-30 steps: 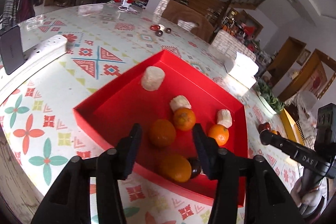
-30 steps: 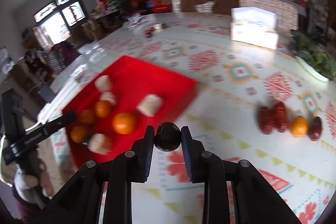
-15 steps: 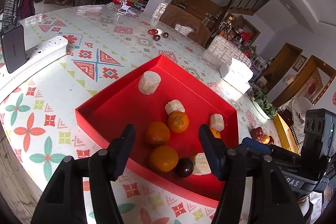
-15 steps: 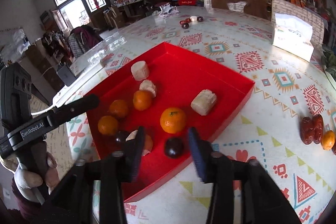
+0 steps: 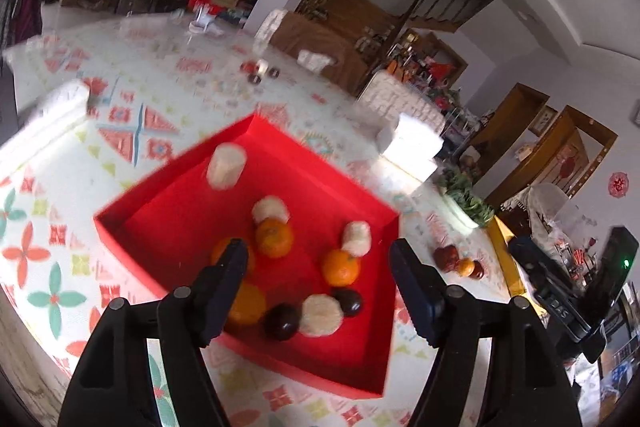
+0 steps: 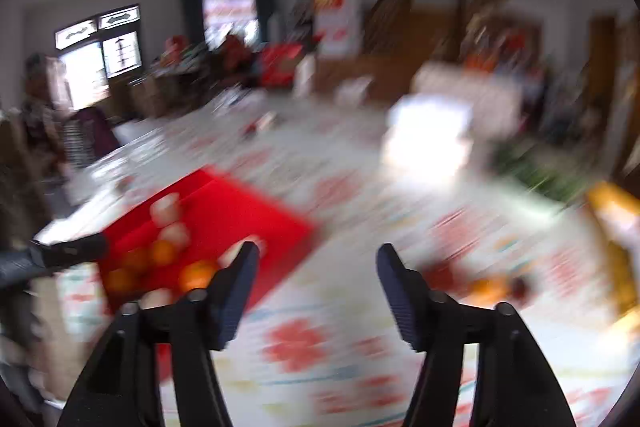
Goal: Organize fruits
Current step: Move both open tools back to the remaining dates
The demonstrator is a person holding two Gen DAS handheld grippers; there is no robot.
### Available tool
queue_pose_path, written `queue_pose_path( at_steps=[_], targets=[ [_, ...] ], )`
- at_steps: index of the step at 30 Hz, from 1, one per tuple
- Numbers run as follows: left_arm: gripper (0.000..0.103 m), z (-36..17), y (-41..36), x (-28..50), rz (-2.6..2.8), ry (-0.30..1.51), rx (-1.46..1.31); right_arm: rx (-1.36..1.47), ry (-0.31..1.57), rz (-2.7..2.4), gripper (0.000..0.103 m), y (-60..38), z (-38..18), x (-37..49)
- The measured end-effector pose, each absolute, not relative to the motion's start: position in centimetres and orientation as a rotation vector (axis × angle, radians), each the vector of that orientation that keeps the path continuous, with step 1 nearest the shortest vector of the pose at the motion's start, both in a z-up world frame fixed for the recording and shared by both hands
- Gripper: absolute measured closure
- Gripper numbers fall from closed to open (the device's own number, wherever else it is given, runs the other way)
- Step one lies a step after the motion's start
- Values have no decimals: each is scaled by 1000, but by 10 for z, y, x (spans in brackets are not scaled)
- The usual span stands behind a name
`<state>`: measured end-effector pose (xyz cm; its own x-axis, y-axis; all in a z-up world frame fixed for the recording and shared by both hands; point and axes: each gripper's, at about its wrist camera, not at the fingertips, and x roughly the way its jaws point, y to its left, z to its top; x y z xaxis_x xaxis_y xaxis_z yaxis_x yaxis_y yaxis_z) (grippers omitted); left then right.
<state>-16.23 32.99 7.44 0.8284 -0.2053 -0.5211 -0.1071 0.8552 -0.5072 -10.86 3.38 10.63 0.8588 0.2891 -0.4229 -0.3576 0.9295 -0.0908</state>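
Left gripper (image 5: pixel 316 263) jaws just spreading, nothing between | right gripper (image 6: pixel 316 267) jaws just widening, released, empty | oranges and dark round fruits in shallow red square tray (image 5: pixel 168 195), frame centre

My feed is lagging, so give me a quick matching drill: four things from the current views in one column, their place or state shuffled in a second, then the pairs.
Things:
1. shallow red square tray
2. two dark round fruits
3. small cluster of red and orange fruits
4. right gripper

Places or states:
A. on the patterned tablecloth, outside the tray
B. open, nothing between its fingers
C. inside the tray, flanking a white chunk
D. holds oranges and white chunks

Pairs: 1-D, 2-C, 3-A, 4-B
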Motion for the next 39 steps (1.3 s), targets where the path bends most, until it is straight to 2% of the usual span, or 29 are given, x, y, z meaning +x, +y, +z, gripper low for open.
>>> queue_pose_path(
  at_steps=[1,3,5,11,12,14,16,18,27,35,38,39],
  targets=[
    [28,80,329,-163,-57,586,-547,-192,363,300,8,22,113,-114],
    [23,88,325,-164,-63,562,-545,-212,303,249,0,-1,121,-119],
    [20,92,317,-162,-71,559,-538,-191,347,237,0,-27,126,-113],
    [19,72,284,-139,-131,661,-540,-64,559,246,0,-78,107,-74],
    [19,70,280,-138,-136,669,-544,-39,591,257,2,-84,100,-68],
    [19,67,272,-136,-144,683,-544,24,665,289,12,-95,83,-55],
    [19,65,265,-135,-145,691,-536,91,746,314,30,-101,64,-38],
    [19,64,259,-133,-145,699,-530,116,787,311,36,-104,51,-24],
    [19,53,226,-115,-183,767,-481,291,817,192,37,-145,24,10],
    [19,48,171,-79,-295,820,-393,286,877,227,38,-137,5,30],
    [19,52,141,-61,-355,825,-352,316,875,255,55,-138,2,35],
    [19,53,130,-55,-374,824,-327,310,879,260,64,-138,1,35]
  ],
)
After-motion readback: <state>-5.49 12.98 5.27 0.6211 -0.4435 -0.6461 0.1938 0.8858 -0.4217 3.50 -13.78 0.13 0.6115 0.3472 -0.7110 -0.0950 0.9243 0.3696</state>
